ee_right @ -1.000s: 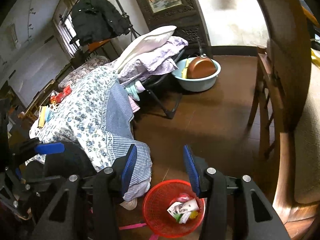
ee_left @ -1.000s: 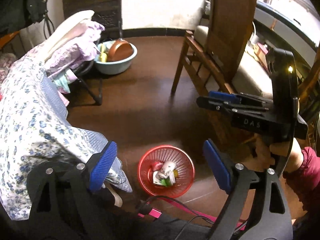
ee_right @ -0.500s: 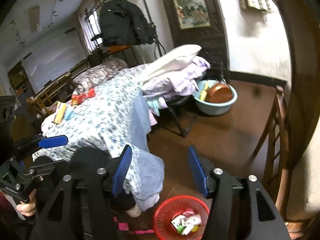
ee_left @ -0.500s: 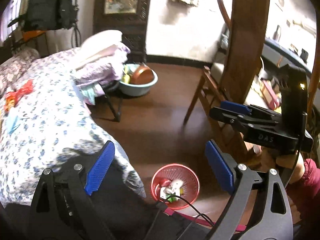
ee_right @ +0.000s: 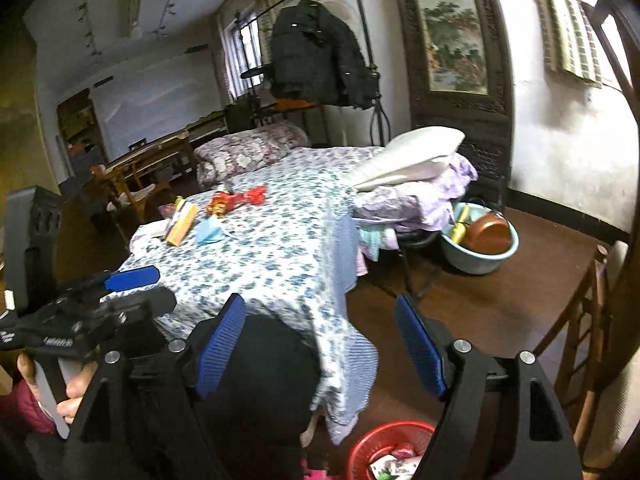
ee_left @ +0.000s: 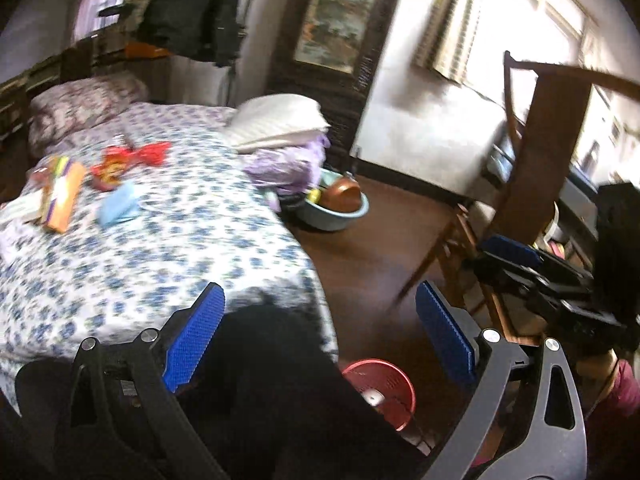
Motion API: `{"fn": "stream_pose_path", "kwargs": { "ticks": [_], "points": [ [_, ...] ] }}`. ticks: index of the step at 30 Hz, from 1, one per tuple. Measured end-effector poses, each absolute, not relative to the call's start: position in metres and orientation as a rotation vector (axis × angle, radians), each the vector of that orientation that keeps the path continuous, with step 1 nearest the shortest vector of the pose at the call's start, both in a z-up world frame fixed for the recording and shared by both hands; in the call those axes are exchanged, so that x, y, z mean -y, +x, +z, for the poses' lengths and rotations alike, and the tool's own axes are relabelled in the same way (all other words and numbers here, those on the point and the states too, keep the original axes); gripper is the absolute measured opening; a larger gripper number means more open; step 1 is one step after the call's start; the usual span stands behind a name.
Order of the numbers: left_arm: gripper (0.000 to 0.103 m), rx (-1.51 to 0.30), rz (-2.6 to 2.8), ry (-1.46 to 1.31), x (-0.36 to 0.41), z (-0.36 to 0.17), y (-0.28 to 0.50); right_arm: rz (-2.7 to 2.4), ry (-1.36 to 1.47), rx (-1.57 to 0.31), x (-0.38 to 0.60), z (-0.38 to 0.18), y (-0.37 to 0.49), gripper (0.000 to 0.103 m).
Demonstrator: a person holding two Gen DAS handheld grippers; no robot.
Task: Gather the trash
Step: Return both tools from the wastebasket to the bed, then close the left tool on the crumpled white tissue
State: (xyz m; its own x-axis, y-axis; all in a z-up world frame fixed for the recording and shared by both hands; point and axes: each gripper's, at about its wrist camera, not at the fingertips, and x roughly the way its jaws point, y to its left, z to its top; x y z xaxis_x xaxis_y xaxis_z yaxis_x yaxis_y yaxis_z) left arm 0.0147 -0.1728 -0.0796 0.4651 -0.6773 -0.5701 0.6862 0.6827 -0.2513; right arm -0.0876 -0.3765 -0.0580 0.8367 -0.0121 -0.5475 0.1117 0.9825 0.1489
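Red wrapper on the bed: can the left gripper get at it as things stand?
Probably yes. The left gripper is open and empty, and the red wrapper lies exposed on top of the floral bedspread with nothing over it. It sits well across the bed, so a long forward reach is needed.

Black tongs [ee_left: 320, 336], ribbed blue pads [ee_left: 192, 344], maroon sleeve [ee_left: 616, 396]

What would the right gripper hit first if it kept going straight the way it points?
Probably the bed: the open, empty right gripper aims at the drooping corner of its floral cover. Depth is unclear; the dark shape just below may come first.
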Motion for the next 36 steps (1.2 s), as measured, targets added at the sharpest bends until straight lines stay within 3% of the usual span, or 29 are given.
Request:
{"fn": "stream_pose_path", "kwargs": {
  "ticks": [10, 20, 36],
  "points": [
    [0.094, -0.668, -0.527, -0.142, 0.065, -0.09, 0.098, 0.027, 0.2, -0.645, 0.322, -0.075, -0.039, 0.08],
    [0.094, -0.763, -0.193, -0.292, -0.058, -0.143, 0.182, 0.108, 0.309, -0.727, 0.296, -0.117, 0.03, 0.08],
    [0.094, -0.8, -0.048, -0.274, -0.077, -0.164, 0.266, 0.145, 0.345, -0.789, 0.289, -0.149, 0.078, 0.08]
  ]
}}
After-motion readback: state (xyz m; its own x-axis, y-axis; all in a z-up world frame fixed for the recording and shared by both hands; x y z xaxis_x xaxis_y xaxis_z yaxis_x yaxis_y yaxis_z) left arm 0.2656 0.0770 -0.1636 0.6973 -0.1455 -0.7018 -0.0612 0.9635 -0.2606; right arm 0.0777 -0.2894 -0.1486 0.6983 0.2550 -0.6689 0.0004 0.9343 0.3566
